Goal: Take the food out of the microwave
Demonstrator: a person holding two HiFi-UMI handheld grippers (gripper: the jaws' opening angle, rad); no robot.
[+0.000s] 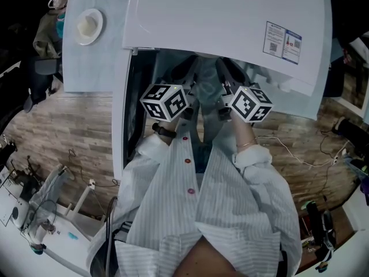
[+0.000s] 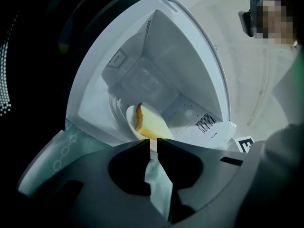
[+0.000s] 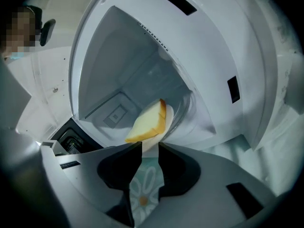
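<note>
From above, the white microwave (image 1: 230, 22) stands with its door (image 1: 119, 114) swung open to the left. Both marker cubes, left (image 1: 166, 101) and right (image 1: 249, 104), sit at its mouth, and the jaws are hidden under its top. Inside, a yellow slice of bread (image 2: 149, 121) (image 3: 148, 122) lies on a small white plate (image 2: 130, 120) (image 3: 169, 115) over the glass turntable. My left gripper (image 2: 153, 144) is closed on the plate's near rim. My right gripper (image 3: 150, 148) pinches the same rim from the other side.
A small white dish (image 1: 88, 25) sits on the pale counter beside the microwave. A daisy-patterned cloth (image 3: 142, 194) lies under the microwave's front. A person (image 2: 275, 18) stands behind. Wood floor with cables (image 1: 300, 154) lies to the right.
</note>
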